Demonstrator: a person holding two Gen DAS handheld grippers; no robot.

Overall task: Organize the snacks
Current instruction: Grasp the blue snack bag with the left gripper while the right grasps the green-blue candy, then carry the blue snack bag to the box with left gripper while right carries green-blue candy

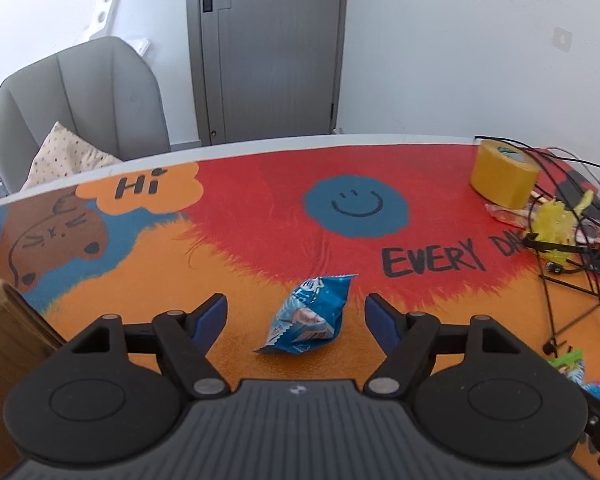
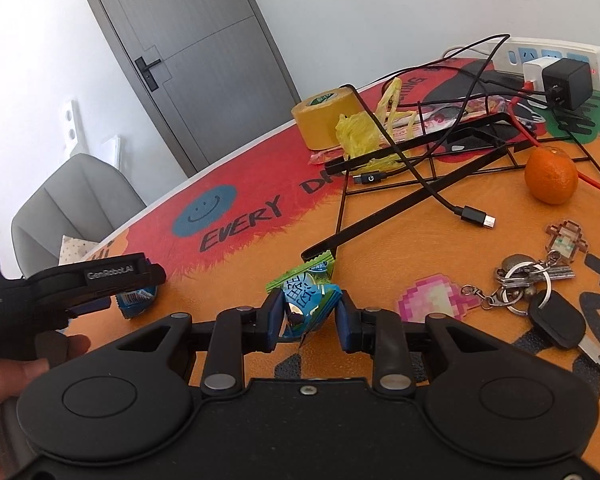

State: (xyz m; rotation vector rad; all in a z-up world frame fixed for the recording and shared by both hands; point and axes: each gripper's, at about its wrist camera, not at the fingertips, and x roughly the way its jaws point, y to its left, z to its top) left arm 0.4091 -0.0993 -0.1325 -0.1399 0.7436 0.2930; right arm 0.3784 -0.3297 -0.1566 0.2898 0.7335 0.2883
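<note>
Blue snack packet point(image 1: 306, 314) lies between the open left hand-held gripper point(image 1: 296, 312) fingers, untouched

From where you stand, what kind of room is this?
Probably a room in a home or a small office. There is a grey door, an upholstered chair with a cushion, and a table under a bright cartoon mat strewn with keys, chargers and snacks.

grey door point(image 1: 274, 48) with black handle, grey chair point(image 1: 80, 96) holding a dotted cushion point(image 1: 66, 156), yellow tape roll point(image 2: 326, 118), orange point(image 2: 551, 176), keys point(image 2: 536, 292) on a ring, white power strip point(image 2: 556, 56), black cables point(image 2: 428, 184), cardboard box point(image 1: 8, 340)
</note>
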